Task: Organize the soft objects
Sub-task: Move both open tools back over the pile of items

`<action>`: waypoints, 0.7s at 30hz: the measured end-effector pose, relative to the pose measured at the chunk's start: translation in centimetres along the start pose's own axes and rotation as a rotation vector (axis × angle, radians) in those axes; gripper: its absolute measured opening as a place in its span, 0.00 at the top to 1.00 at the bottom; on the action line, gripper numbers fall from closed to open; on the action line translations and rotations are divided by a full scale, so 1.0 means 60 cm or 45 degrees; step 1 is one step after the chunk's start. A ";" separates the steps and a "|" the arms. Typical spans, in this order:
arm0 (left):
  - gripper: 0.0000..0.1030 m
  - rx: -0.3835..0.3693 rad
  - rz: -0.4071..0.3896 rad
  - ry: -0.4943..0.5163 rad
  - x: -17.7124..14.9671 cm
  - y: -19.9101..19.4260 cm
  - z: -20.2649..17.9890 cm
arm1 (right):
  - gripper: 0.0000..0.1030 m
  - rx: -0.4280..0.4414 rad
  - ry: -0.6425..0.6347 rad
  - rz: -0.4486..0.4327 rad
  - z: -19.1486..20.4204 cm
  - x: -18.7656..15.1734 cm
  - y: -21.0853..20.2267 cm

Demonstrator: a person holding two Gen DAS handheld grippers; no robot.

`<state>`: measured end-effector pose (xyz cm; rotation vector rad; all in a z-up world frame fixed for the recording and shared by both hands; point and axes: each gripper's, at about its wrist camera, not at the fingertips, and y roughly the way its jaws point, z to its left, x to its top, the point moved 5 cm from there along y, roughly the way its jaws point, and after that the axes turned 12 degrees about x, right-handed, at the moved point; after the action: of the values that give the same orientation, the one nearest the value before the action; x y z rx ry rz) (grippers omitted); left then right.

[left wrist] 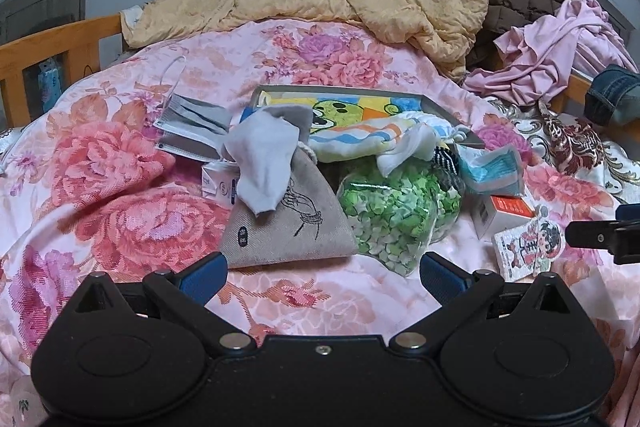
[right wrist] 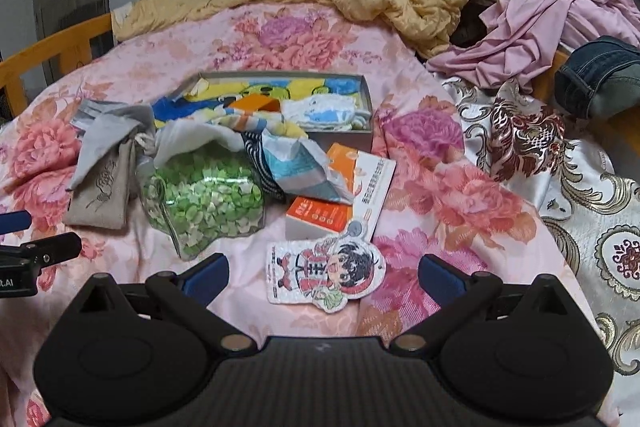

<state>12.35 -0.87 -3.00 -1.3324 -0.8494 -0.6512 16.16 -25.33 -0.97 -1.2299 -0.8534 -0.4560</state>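
Crumpled grey sock (left wrist: 264, 163) atop beige drawstring pouch (left wrist: 292, 227), beside cloth-filled box (right wrist: 366, 95).

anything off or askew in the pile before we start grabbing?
Yes. The clear jar of green bits lies tipped on its side on the bedspread, with white cloth at its mouth. A grey sock is draped over the beige pouch. Nothing visibly spilled.

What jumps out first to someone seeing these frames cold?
The clear jar of green paper bits lying mid-bed on the pink floral quilt, with a grey drawstring pouch against its left side. Behind them, a shallow box holds a bright cartoon towel. Nearest the open right gripper lies a cartoon-figure card; the left gripper is open too.
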 end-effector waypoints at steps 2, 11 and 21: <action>0.01 -0.006 0.004 0.011 -0.003 0.001 -0.002 | 0.00 0.001 -0.005 0.016 0.001 -0.002 0.004; 0.01 -0.030 -0.021 0.052 0.018 0.011 -0.015 | 0.00 0.036 0.027 0.084 -0.003 -0.004 0.024; 0.01 -0.134 -0.167 0.169 0.080 0.013 -0.051 | 0.00 0.076 0.097 0.144 -0.018 -0.003 0.046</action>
<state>16.10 -3.49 0.47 -1.3191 -0.8084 -0.8874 18.39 -25.53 -2.92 -1.1921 -0.7240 -0.3813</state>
